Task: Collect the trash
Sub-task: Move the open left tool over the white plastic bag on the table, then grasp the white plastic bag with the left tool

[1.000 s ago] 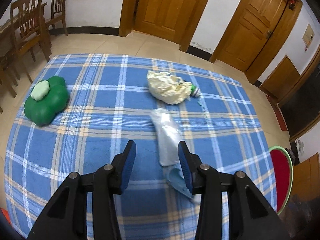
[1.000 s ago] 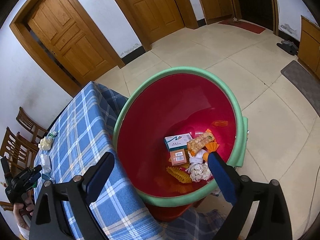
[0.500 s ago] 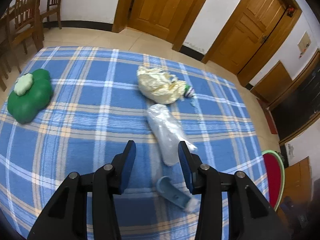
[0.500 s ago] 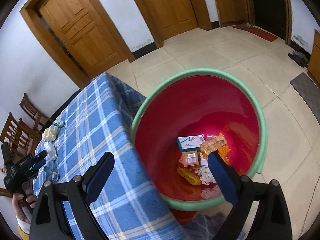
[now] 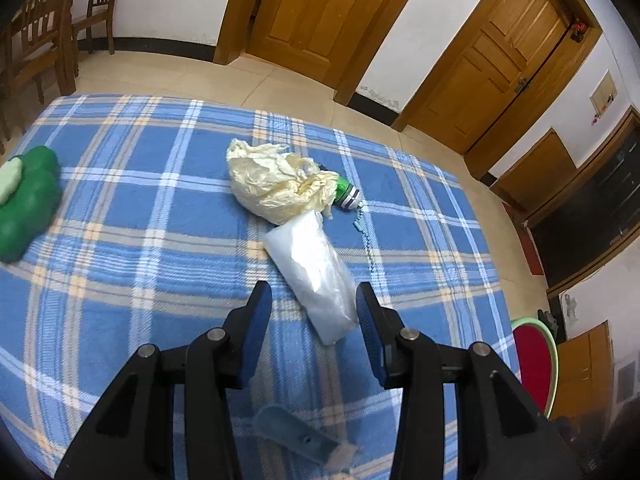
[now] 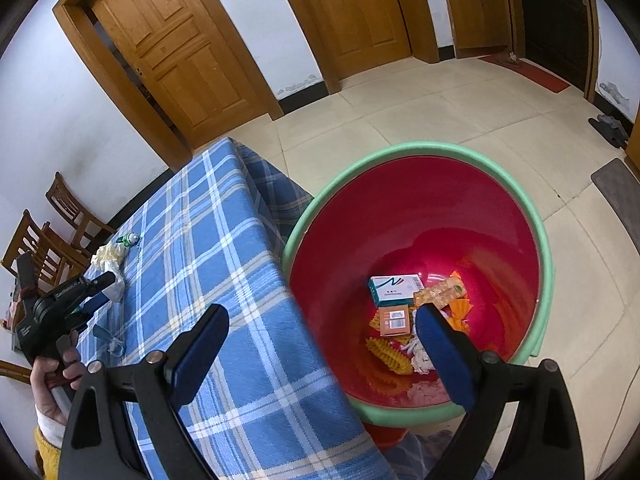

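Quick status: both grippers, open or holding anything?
Left gripper: open, empty, over the clear plastic bag.
Right gripper: open, empty, above the red bin's edge.

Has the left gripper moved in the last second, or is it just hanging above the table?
Yes. The left gripper has crept forward over the tablecloth: the clear plastic bag now lies between its open fingers instead of ahead of them.

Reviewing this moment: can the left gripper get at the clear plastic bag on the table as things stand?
Probably yes. The left gripper is open and empty, and the clear plastic bag lies flat on the blue plaid tablecloth right ahead, its near end between the fingertips. Nothing covers it; the crumpled yellowish bag only meets its far end.
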`<state>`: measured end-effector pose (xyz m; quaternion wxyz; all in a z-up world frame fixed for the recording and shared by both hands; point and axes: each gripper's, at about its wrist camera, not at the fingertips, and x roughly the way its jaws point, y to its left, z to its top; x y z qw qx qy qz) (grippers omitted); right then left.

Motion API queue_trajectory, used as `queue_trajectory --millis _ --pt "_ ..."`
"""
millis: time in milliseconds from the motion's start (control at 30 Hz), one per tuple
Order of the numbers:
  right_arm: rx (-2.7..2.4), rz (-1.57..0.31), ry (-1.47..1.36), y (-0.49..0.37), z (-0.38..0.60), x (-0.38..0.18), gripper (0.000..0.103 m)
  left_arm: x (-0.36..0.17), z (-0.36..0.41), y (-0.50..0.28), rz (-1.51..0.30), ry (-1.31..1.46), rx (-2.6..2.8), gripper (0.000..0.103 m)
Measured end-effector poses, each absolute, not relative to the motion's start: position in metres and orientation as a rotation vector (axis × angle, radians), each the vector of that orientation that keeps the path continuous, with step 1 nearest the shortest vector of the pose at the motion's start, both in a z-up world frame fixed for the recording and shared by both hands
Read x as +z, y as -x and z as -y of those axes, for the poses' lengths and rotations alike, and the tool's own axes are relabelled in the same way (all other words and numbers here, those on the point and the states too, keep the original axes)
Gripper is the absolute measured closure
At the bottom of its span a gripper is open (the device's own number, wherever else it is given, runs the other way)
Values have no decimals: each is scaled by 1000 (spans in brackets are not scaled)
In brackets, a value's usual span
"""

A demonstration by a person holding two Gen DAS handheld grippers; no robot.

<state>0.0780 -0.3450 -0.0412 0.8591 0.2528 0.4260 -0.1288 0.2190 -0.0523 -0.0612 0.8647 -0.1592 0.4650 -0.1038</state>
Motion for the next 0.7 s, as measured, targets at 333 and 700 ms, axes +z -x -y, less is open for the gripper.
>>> queue_trajectory --millis 333,700 --pt "-211 -896 -502 -94 327 -34 7 -66 58 -221 -966 333 -236 72" --pt "-48 -905 -422 -127 265 -27 7 -44 13 -174 -908 329 -179 72"
